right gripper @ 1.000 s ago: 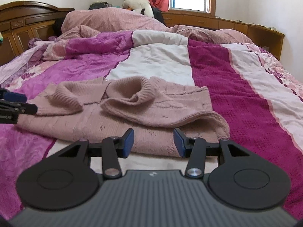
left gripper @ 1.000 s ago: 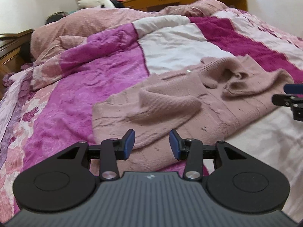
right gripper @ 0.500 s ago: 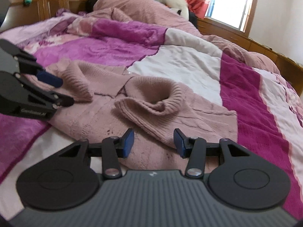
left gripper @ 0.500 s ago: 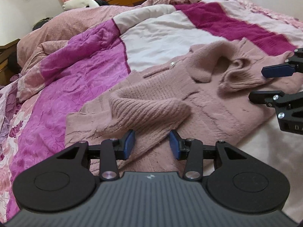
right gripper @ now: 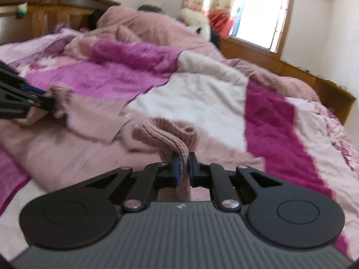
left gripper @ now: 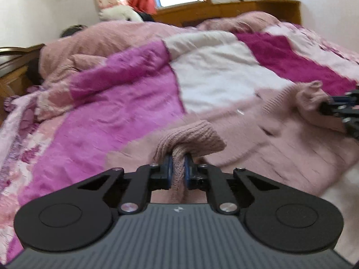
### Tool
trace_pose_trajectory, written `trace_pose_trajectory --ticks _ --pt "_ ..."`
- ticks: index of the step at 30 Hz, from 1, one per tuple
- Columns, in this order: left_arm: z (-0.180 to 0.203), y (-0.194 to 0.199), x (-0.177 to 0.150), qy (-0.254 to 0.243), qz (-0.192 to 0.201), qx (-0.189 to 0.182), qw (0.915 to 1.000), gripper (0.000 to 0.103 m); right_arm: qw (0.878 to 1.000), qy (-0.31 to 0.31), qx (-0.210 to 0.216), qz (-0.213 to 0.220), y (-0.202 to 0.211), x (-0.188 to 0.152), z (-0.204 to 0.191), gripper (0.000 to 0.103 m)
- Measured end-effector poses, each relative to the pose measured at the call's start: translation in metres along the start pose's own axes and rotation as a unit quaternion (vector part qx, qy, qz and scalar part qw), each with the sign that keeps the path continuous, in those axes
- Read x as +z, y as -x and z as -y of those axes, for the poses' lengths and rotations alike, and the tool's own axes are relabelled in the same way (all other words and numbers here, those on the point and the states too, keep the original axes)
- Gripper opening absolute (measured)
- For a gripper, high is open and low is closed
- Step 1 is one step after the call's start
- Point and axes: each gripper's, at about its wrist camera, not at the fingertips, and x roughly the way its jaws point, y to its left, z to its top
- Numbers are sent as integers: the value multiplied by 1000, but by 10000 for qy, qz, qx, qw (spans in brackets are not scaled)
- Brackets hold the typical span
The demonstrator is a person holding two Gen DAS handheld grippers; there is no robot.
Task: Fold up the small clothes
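Observation:
A small dusty-pink knit sweater [left gripper: 280, 143] lies spread on the bed; it also shows in the right wrist view [right gripper: 74, 148]. My left gripper [left gripper: 178, 168] is shut on the ribbed cuff of its left sleeve [left gripper: 193, 137]. My right gripper [right gripper: 183, 164] is shut on the ribbed cuff of its right sleeve [right gripper: 166, 134]. Each gripper shows at the edge of the other's view, pinching knit: the right gripper [left gripper: 336, 105] at far right, the left gripper [right gripper: 33, 98] at far left.
The bed is covered by a quilt [left gripper: 112, 103] in magenta, pink and white stripes. A bunched pink blanket [left gripper: 125, 38] and a white plush toy [left gripper: 119, 14] lie at the far end. A wooden headboard [right gripper: 44, 11] and a window [right gripper: 262, 9] stand behind.
Both grippers were open just above the sweater. Both have moved forward onto the sleeve cuffs and shut on them. The cuffs are now bunched and lifted a little.

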Motion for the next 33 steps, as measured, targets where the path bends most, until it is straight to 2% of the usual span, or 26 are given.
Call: trace_pose_trajectory --ticks 5,8,10,12,13,18,24,28,33 --pt "-39 -24 11 444 -108 555 9974 12 9985 -351 -421 4 -17 10 34 10" --pt "-61 -44 10 714 -303 830 9935 13 9956 -671 -614 -248 -36 8 55 13" --pt "-73 -55 7 894 -492 850 9911 15 9903 -1036 -757 -528 -51 1 71 13" --pt "-83 -63 3 1120 -658 869 9877 24 9853 -1214 -936 -752 -60 -5 80 13" --pt "-87 -65 1 1220 -713 883 9860 25 9825 -1286 -1061 -831 -62 -9 85 13" --pt "-96 -61 -6 1327 -692 826 9853 27 9764 -1601 -1175 -848 -53 -20 97 13" --pt "-88 -40 -2 1279 -532 721 9877 35 9807 -1580 -924 -689 -44 -12 101 13" --pt "-74 -26 0 1182 -443 523 9906 37 9700 -2300 -284 -740 -55 -6 120 13" --pt "-54 -24 -1 1022 -526 271 9930 42 9636 -2409 35 -1157 -81 -6 127 14"
